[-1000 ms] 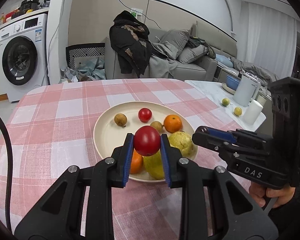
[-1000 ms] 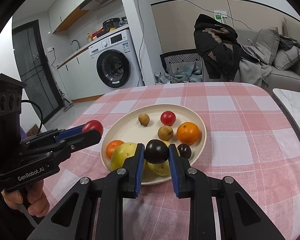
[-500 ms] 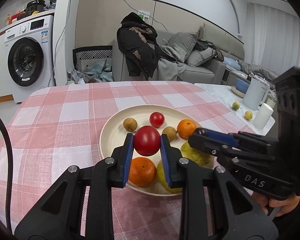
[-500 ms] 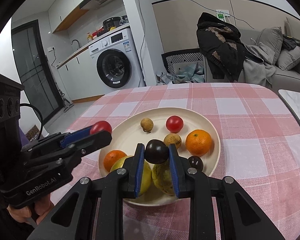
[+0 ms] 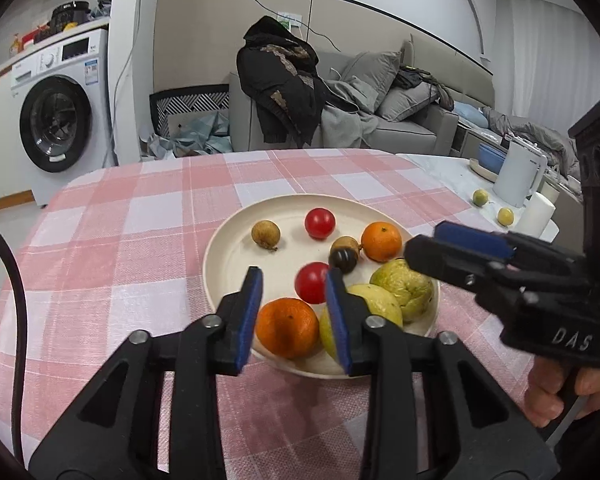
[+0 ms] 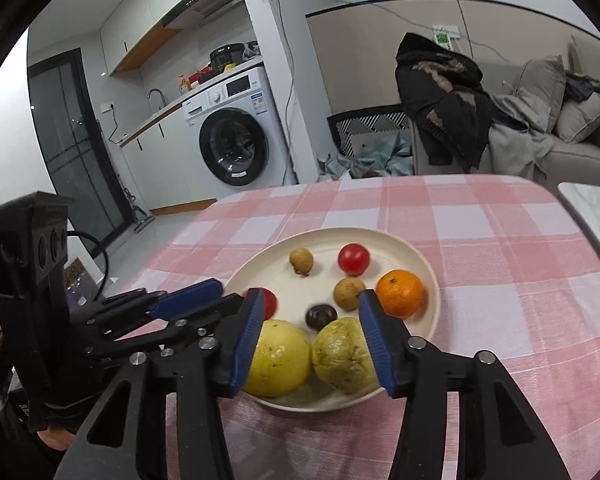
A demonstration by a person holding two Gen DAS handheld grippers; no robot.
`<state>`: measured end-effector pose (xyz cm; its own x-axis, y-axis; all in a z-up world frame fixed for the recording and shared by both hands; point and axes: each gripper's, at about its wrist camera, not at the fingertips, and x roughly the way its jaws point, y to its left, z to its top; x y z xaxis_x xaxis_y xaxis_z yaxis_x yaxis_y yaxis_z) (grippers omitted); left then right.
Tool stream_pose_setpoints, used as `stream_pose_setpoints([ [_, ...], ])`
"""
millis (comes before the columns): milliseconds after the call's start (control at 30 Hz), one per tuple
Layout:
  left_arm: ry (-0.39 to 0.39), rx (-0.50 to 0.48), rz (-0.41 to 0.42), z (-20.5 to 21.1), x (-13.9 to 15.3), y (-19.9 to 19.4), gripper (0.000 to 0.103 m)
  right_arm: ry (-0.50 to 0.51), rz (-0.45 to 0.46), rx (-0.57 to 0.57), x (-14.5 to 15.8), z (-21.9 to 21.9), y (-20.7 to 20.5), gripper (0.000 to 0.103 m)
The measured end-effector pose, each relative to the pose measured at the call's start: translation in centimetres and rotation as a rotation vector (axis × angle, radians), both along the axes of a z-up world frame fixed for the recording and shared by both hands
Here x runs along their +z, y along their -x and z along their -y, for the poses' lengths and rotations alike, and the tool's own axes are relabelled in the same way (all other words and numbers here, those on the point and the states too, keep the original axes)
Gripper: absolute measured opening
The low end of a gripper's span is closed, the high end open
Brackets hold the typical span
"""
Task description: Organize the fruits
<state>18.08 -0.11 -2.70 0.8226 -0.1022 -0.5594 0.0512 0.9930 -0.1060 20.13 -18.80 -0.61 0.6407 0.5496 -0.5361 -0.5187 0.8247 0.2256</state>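
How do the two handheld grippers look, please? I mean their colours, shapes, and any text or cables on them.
Both are black plastic tools with two long fingers, blue ribbed pads and silver screws. The right gripper carries the white letters "DAS" and a boxy black head with round holes. The left gripper has the same boxy head, and a black cable leaves it. A bare hand holds the right one.

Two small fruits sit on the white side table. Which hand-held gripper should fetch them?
Right, probably. The right hand-held gripper sits on the same side as the side table with the two small fruits, and its jaws are opening, gripping nothing.
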Motion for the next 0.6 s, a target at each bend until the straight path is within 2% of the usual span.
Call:
stream_pose_setpoints([
  [33,-0.006,0.009,0.008,0.0,0.2,0.4,0.049,0.007,0.007,-0.013,0.1,0.4,0.2,0.066],
  [67,-0.012,0.022,0.02,-0.1,0.4,0.8,0.066,0.008,0.019,-0.022,0.2,0.9,0.4,0.076],
  [100,-0.016,0.033,0.037,-0.3,0.6,1.3,0.076,0.009,0.031,-0.027,0.3,1.3,0.7,0.08],
  [133,-0.017,0.044,0.056,-0.5,0.8,1.9,0.081,0.014,0.045,-0.035,0.4,1.7,1.1,0.087],
  [267,-0.013,0.066,0.077,-1.2,1.5,3.6,0.085,0.033,0.081,-0.05,0.8,3.1,2.3,0.103],
  [333,-0.013,0.078,0.088,-1.4,1.8,4.5,0.092,0.035,0.095,-0.042,0.9,3.4,2.8,0.103],
  [367,-0.015,0.087,0.097,-1.5,1.9,4.9,0.102,0.044,0.096,-0.03,0.8,3.4,3.0,0.103],
  [433,-0.014,0.103,0.125,-1.6,2.2,5.9,0.102,0.064,0.107,-0.016,0.6,3.3,3.5,0.103],
  [600,0.004,0.083,0.133,-1.6,2.6,7.5,0.102,0.107,0.155,0.01,0.3,2.6,4.9,0.103],
])
